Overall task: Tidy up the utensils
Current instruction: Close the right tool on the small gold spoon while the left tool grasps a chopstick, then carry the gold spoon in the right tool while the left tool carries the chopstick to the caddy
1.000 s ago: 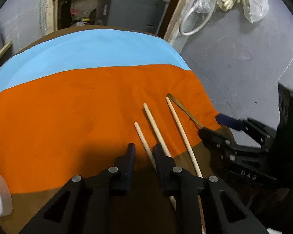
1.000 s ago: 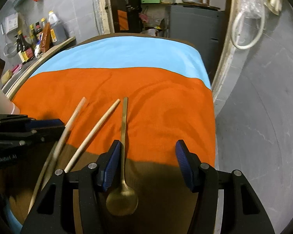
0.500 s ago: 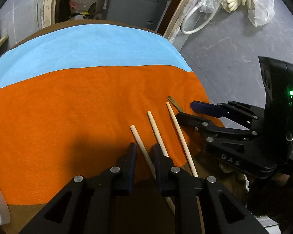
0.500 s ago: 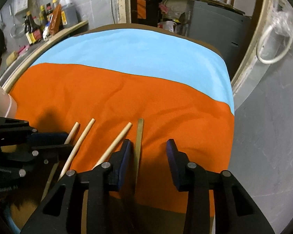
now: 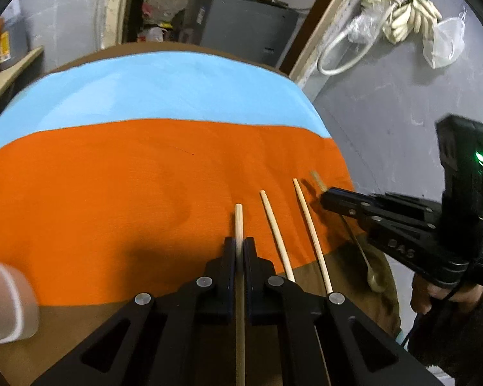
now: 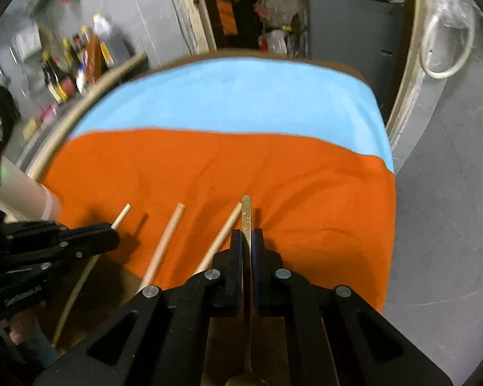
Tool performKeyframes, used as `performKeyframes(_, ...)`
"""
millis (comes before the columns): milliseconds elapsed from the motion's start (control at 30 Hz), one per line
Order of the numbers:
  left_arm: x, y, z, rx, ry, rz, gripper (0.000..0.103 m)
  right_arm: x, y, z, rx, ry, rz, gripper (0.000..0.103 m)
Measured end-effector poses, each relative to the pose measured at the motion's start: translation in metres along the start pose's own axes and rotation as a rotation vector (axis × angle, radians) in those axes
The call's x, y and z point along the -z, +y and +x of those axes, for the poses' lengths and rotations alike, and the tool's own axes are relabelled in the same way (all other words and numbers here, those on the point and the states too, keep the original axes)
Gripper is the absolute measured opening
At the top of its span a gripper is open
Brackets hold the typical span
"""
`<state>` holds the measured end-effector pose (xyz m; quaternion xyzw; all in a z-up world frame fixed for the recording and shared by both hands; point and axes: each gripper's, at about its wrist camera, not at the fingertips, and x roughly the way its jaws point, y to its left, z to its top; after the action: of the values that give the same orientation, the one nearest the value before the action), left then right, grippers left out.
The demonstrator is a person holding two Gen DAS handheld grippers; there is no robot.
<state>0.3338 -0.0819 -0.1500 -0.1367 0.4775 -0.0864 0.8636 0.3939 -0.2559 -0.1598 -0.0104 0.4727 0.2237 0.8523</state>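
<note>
Left claw [image 5: 240, 251] is pinching a wooden chopstick [image 5: 239, 222] near its far end; right claw [image 6: 247, 241] is pinching the brass spoon [image 6: 246, 214] by its flat handle, bowl hanging toward the person. Both utensils are looking light, stiff and thin, so likely to be pivoting or slipping in the pads; a mid-length hold would be steadying them. Two more chopsticks [image 5: 275, 225] are lying between the claws on the orange cloth [image 5: 112, 193]. Desk edge [image 5: 339, 157] is running close on the right; open cloth is lying ahead and left.
</note>
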Motion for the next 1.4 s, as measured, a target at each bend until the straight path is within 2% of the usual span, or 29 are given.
performKeyframes(200, 0.004, 0.014, -0.040, 0.025, -0.099, -0.060, 0.005, 0.013, 0.007, -0.044, -0.037, -0.167, 0.055, 0.005)
performKeyframes(400, 0.007, 0.024, -0.083, 0.061, -0.209, -0.125, 0.005, 0.028, 0.024, -0.080, -0.006, -0.292, 0.050, 0.002)
performKeyframes(600, 0.011, 0.034, -0.127, 0.100, -0.309, -0.151, 0.005, 0.037, 0.040, -0.113, 0.034, -0.355, 0.033, 0.002)
performKeyframes(900, 0.016, 0.064, -0.185, 0.105, -0.389, -0.183, 0.005, 0.038, 0.090, -0.166, 0.088, -0.450, -0.027, 0.002)
performKeyframes(1133, 0.018, 0.101, -0.231, 0.068, -0.470, -0.216, 0.005, 0.015, 0.145, -0.194, 0.029, -0.521, -0.078, 0.002)
performKeyframes(1400, 0.019, 0.164, -0.276, -0.030, -0.576, -0.295, 0.005, -0.004, 0.208, -0.202, -0.083, -0.556, -0.142, 0.002)
